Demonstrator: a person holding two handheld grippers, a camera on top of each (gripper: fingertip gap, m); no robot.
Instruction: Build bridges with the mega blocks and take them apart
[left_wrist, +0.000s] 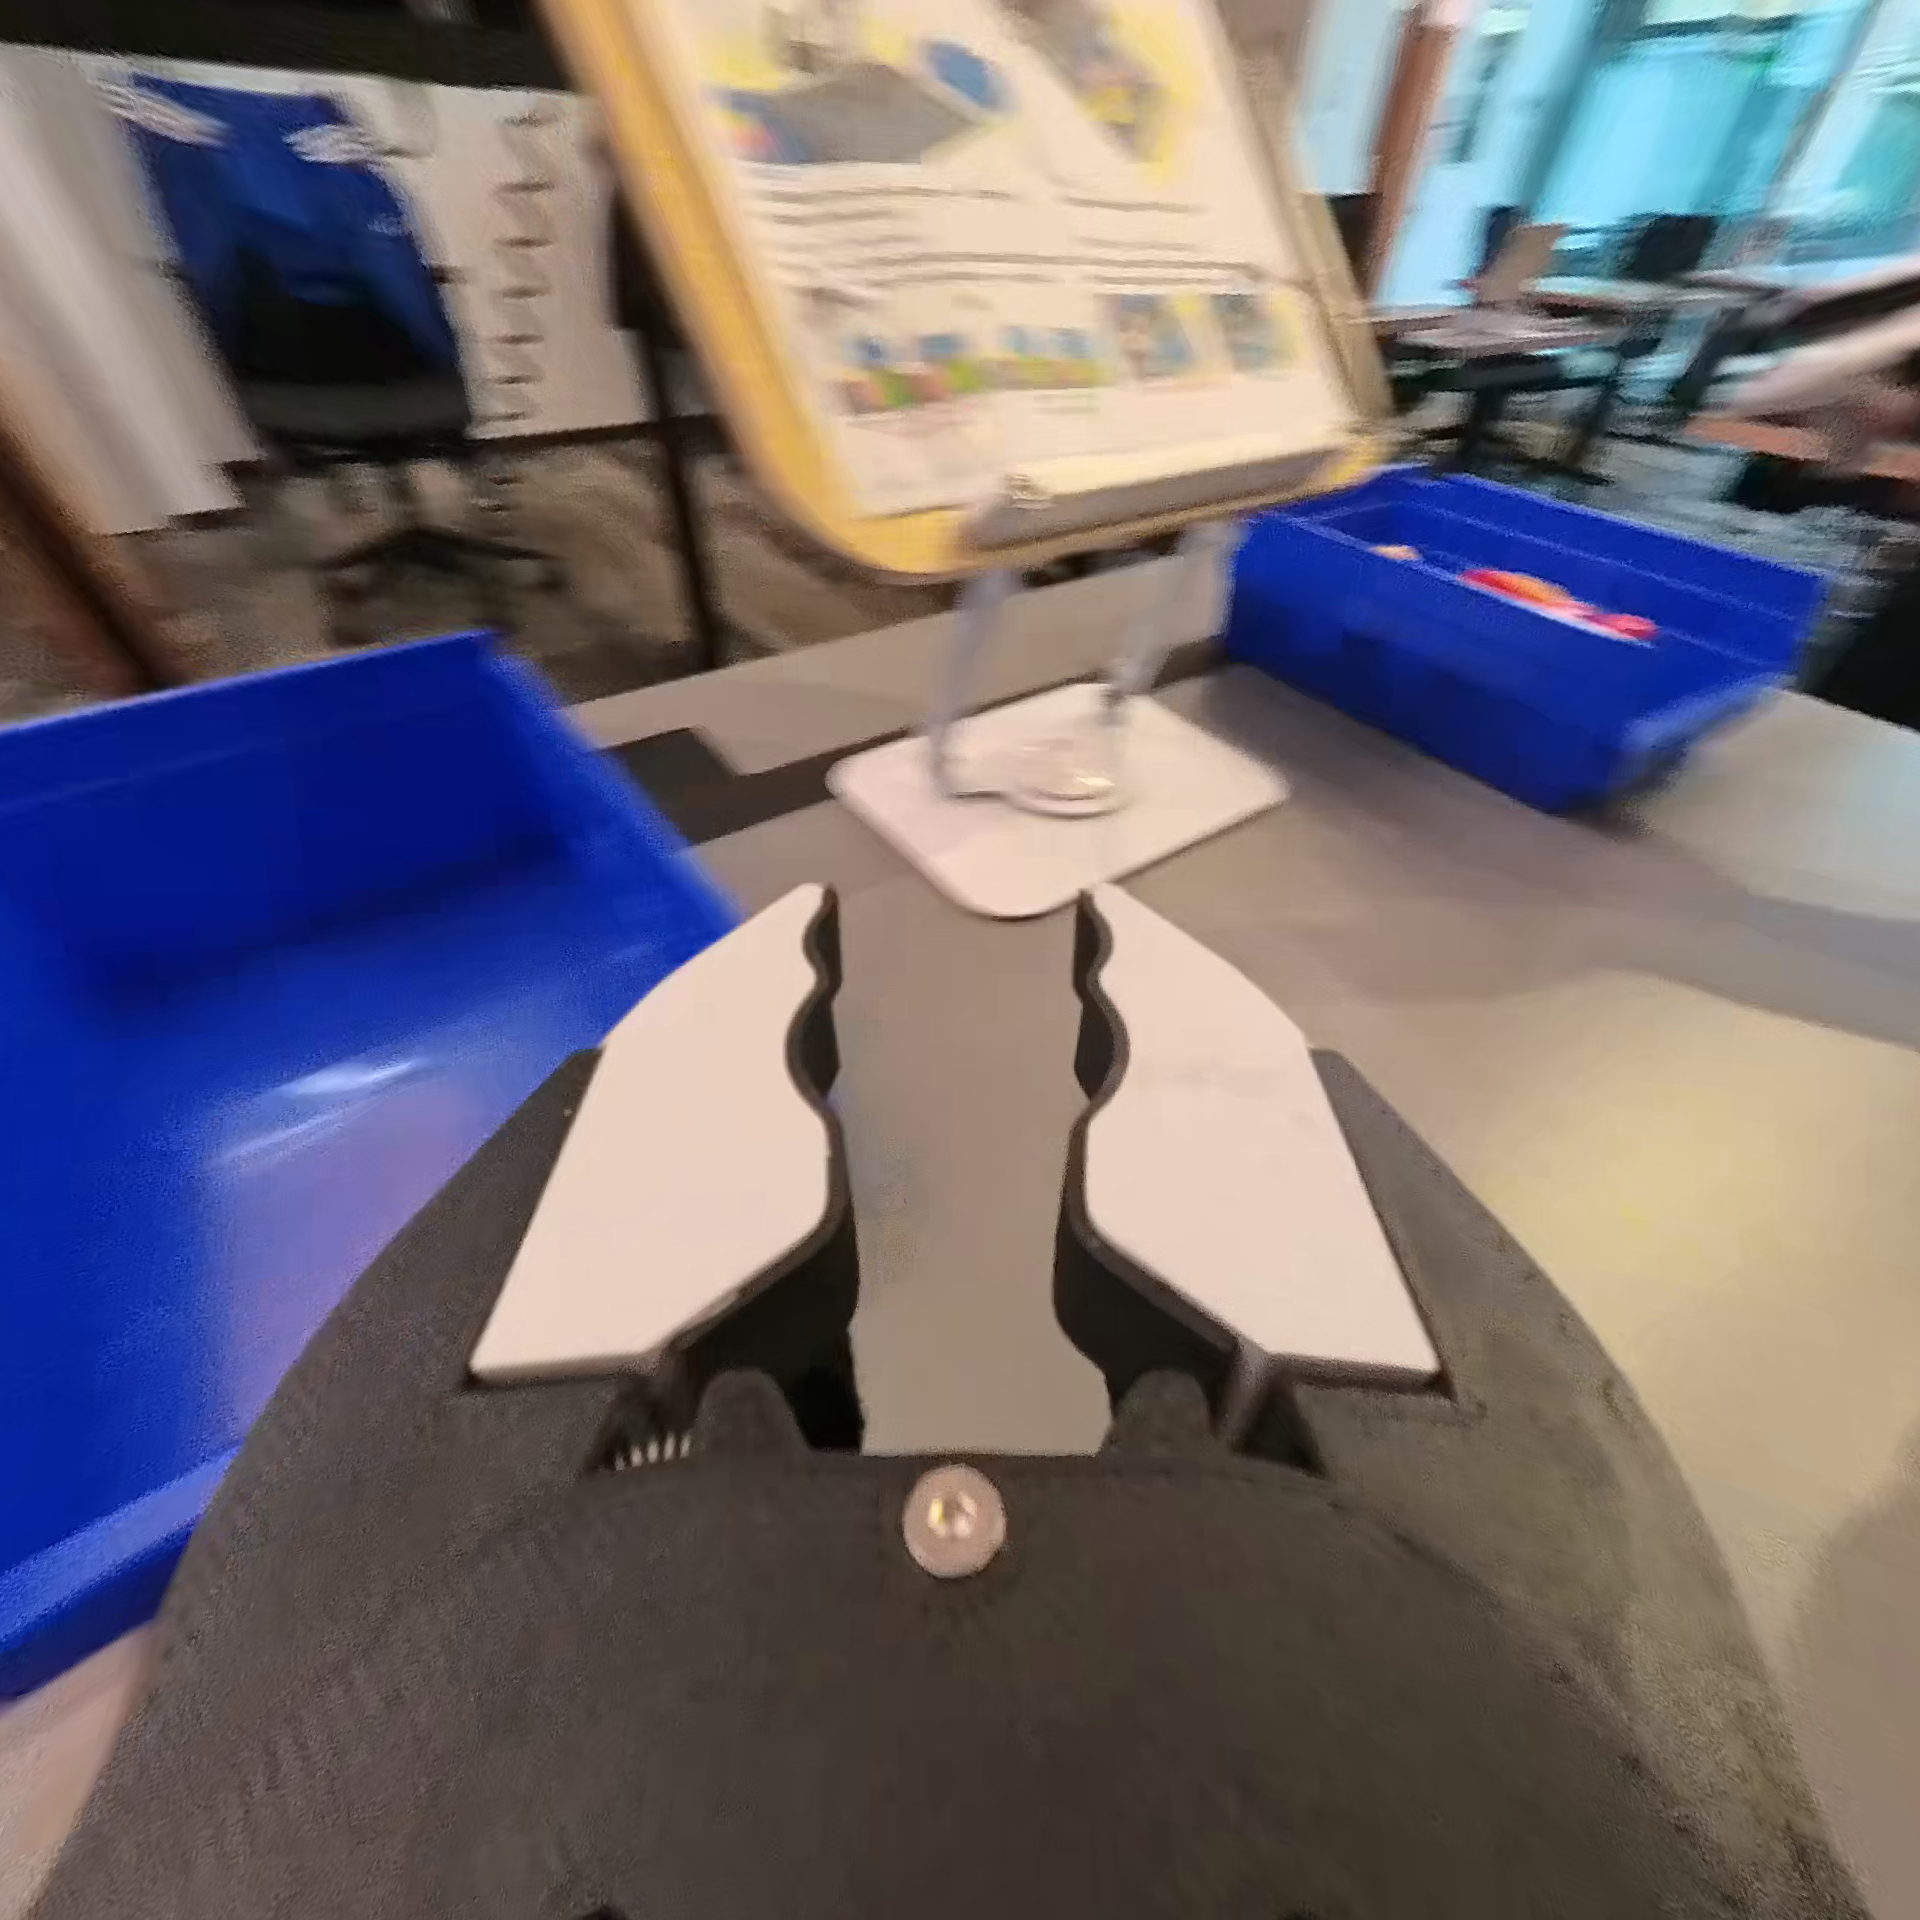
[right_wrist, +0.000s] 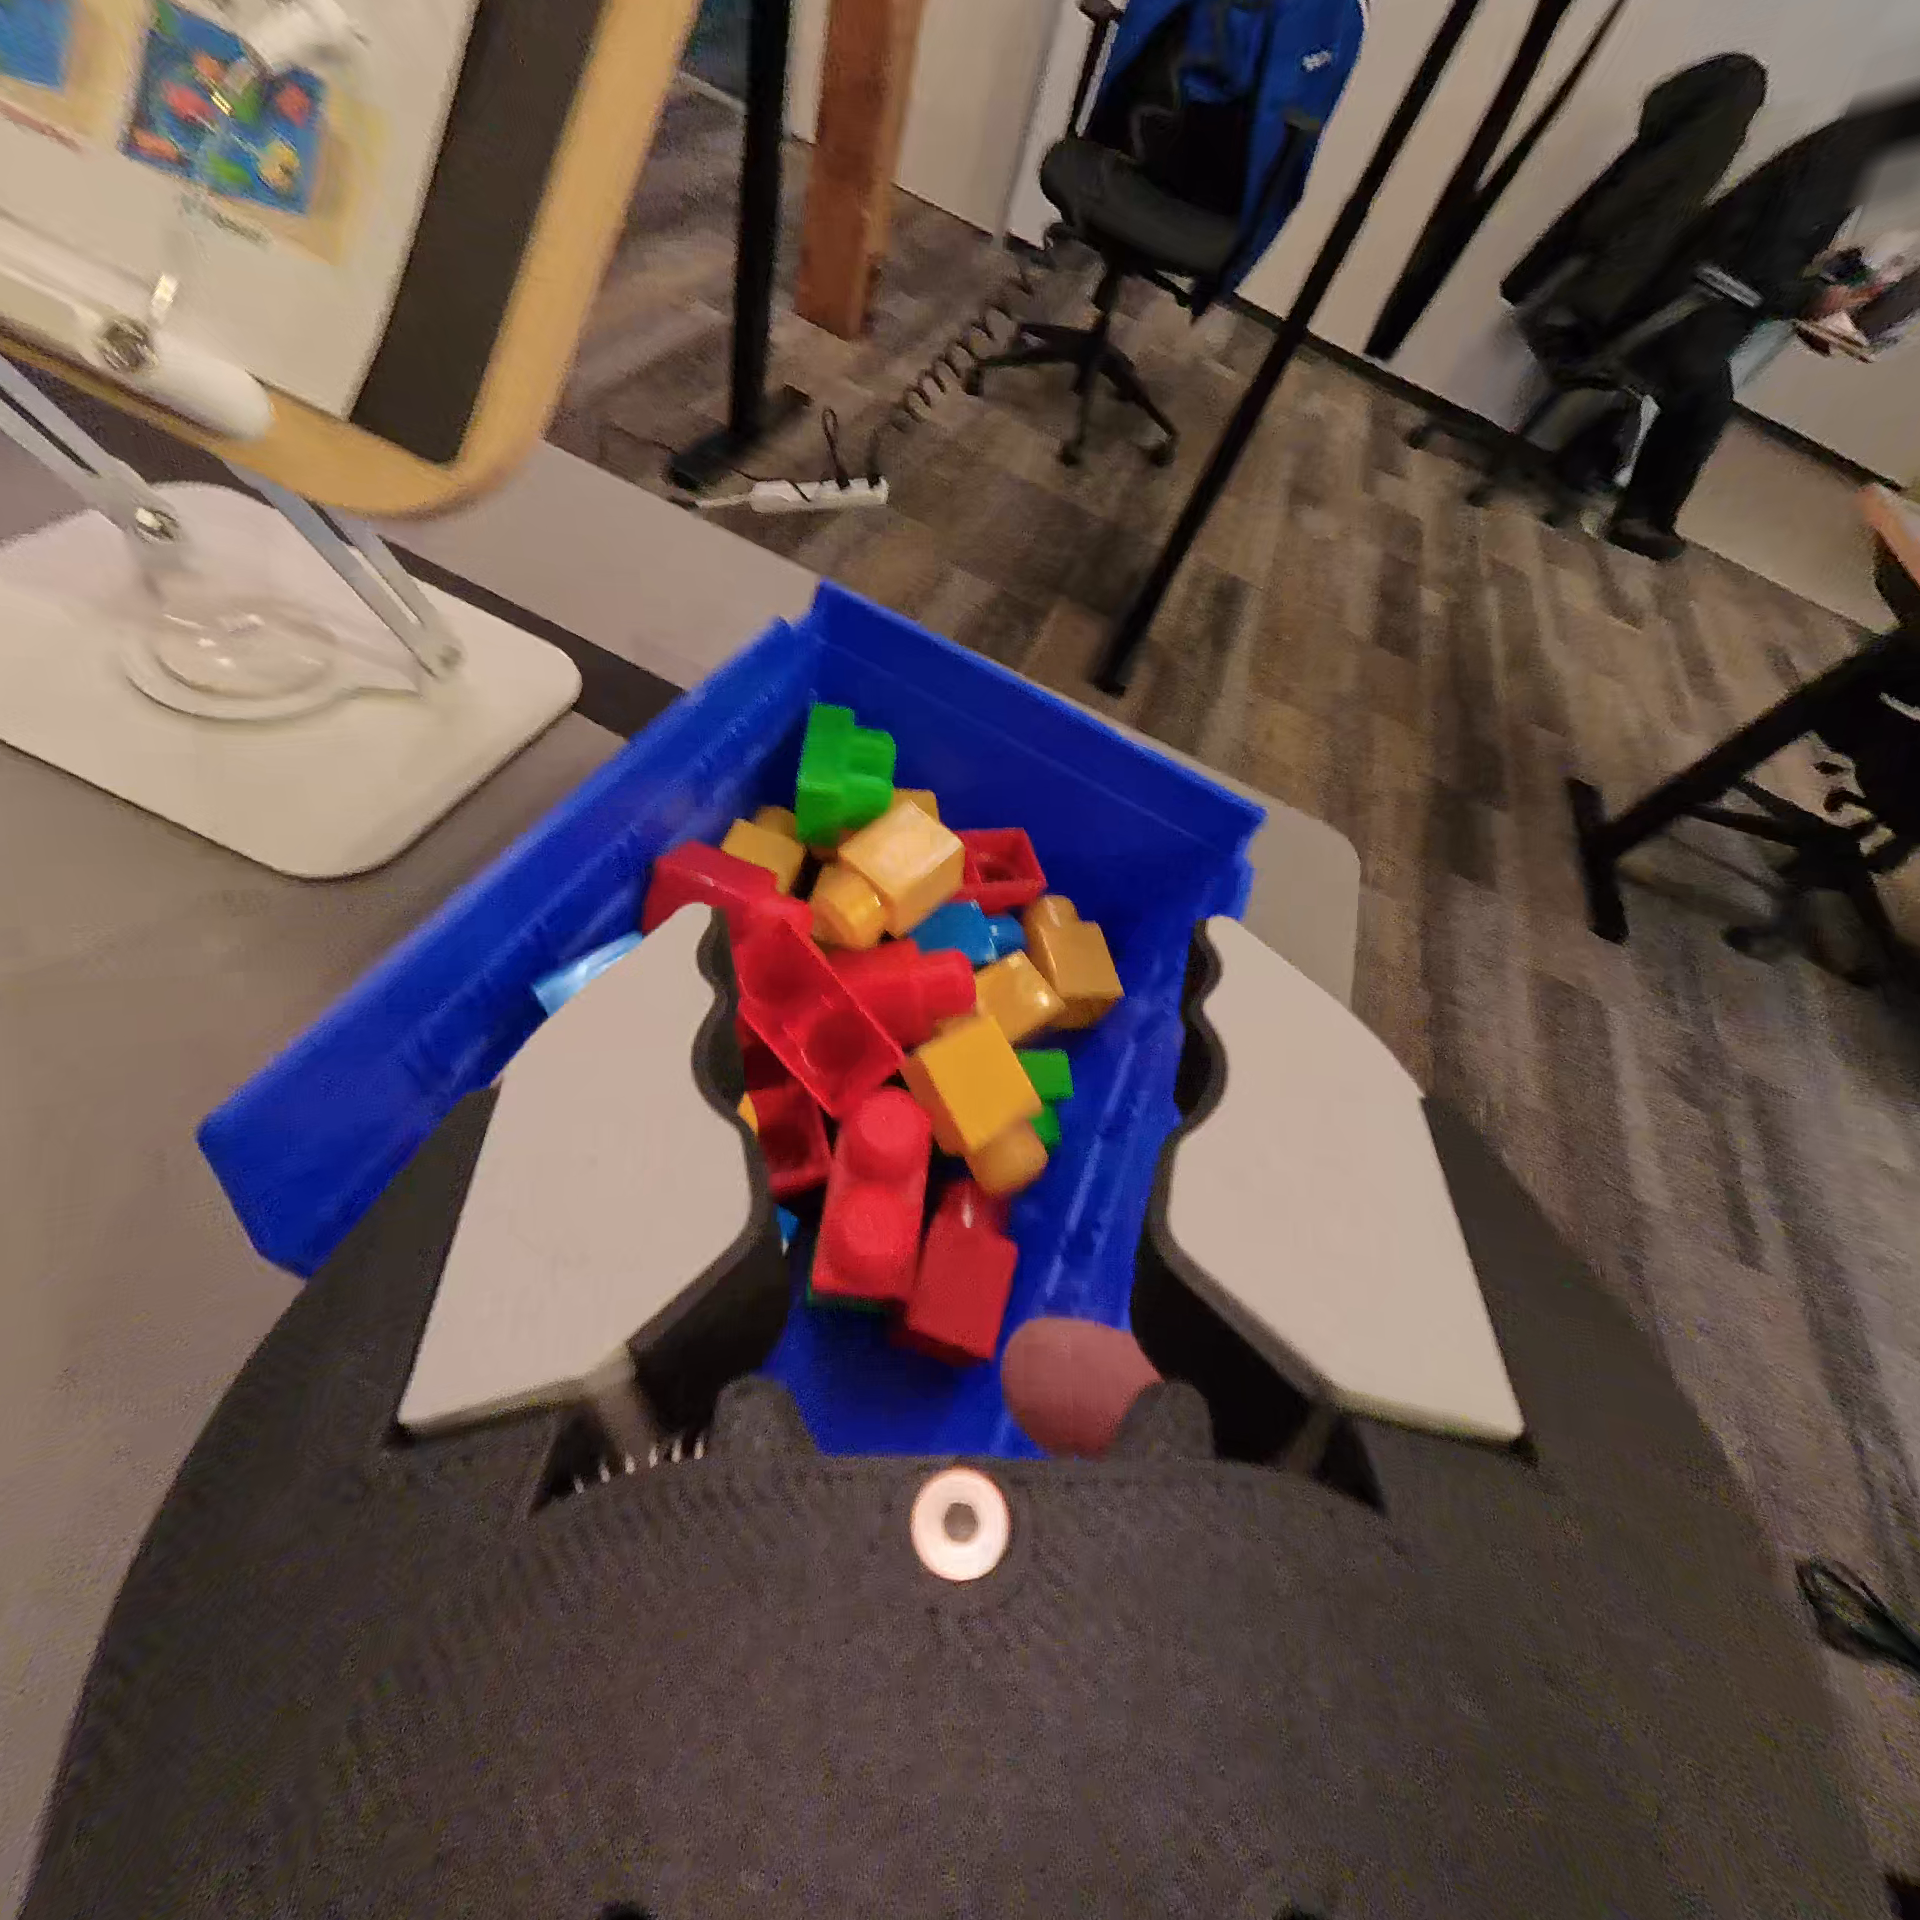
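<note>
Left bin: a blue bin (left_wrist: 260, 935) sits at 9 o'clock in the left wrist view; the part of its inside that shows holds no blocks.
Left gripper: the left gripper (left_wrist: 954, 914) hangs over bare grey table (left_wrist: 1455, 1039), its fingers (left_wrist: 707, 1122) partly apart with nothing but table showing between them.
Stand: a yellow-framed instruction board (left_wrist: 987, 260) on a white base (left_wrist: 1039, 821) stands at 12 o'clock, just past the left fingertips.
Far bin: a 2nd blue bin (left_wrist: 1507, 665) at 2 o'clock carries some coloured pieces, too blurred to tell apart.
Blocks: in the right wrist view the mega blocks (right_wrist: 904, 997) lie in a loose heap inside the blue bin (right_wrist: 436, 1029), red, yellow, green and blue mixed together, apparently none joined.
Right gripper: the right gripper (right_wrist: 954, 935) hovers above that heap, its fingers (right_wrist: 1309, 1143) spread wide and pressing on nothing.
Done: no bridge stands on the table in either view; no block is in either grasp.
Left: judging by this, the task is either at its start or between rounds. Next is likely picking a block from the heap, then building, then taking apart.
</note>
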